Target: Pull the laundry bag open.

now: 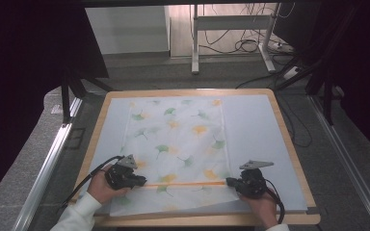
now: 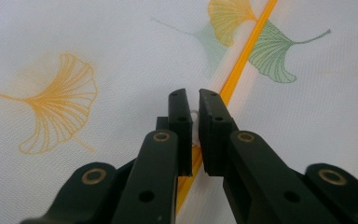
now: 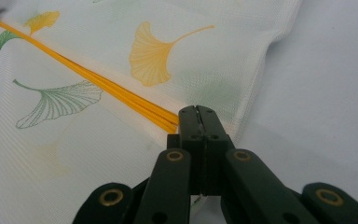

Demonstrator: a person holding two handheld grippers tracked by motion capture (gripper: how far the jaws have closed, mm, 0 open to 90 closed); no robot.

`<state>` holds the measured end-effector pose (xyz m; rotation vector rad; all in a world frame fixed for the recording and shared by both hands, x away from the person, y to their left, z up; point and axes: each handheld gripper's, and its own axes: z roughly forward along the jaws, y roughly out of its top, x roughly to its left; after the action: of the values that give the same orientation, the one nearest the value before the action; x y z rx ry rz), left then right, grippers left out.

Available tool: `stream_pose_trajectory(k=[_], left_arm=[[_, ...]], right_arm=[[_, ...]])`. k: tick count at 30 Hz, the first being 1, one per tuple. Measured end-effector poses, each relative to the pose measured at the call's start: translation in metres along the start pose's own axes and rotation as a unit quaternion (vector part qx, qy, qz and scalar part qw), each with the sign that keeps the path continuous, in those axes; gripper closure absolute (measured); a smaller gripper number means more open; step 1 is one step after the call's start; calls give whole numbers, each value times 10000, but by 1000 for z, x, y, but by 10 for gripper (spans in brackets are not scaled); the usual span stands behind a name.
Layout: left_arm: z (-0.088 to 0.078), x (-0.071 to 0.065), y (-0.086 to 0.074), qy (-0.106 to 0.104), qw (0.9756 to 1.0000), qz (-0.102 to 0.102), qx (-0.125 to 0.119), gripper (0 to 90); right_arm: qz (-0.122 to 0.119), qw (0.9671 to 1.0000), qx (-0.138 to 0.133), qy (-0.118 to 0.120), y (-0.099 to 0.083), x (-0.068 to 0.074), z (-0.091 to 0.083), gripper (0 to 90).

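Cloth (image 1: 178, 144): a white sheet printed with green and yellow ginkgo leaves, lying flat on a pale mat (image 1: 255, 130) on the wooden table (image 1: 289, 139). An orange stripe (image 1: 183, 184) runs across the cloth near its near edge.

Left gripper (image 1: 142, 182): at the left end of the stripe. In the left gripper view the jaws stand narrow, almost closed, with a thin bit of the cloth edge between them at the stripe (image 2: 242, 56).

Right gripper (image 1: 230, 182): at the right end of the stripe. In the right gripper view the jaws are pressed together on the cloth (image 3: 177, 56) where the stripe (image 3: 121, 95) ends, near the cloth's side edge.

Step in hand, as judged: both ends of the striped line are pinched, ready for a fold or lift of the near part of the cloth.

Next move, as judged: both hands must rise and travel together, level with each other, so the cloth stays taut and the fold line straight; neither grip may slacken.

Writing, brands, labels: none legible on cloth, mat or grippers.
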<state>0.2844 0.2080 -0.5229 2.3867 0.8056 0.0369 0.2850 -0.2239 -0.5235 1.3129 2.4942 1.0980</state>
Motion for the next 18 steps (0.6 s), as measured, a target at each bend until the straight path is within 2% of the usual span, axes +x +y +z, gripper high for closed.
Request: stream_pose_trajectory(k=[18], left_arm=[[-11, 8, -15, 116, 9998, -158, -9, 851]], right_arm=[[2, 10000, -20, -22, 0, 0, 0, 898]])
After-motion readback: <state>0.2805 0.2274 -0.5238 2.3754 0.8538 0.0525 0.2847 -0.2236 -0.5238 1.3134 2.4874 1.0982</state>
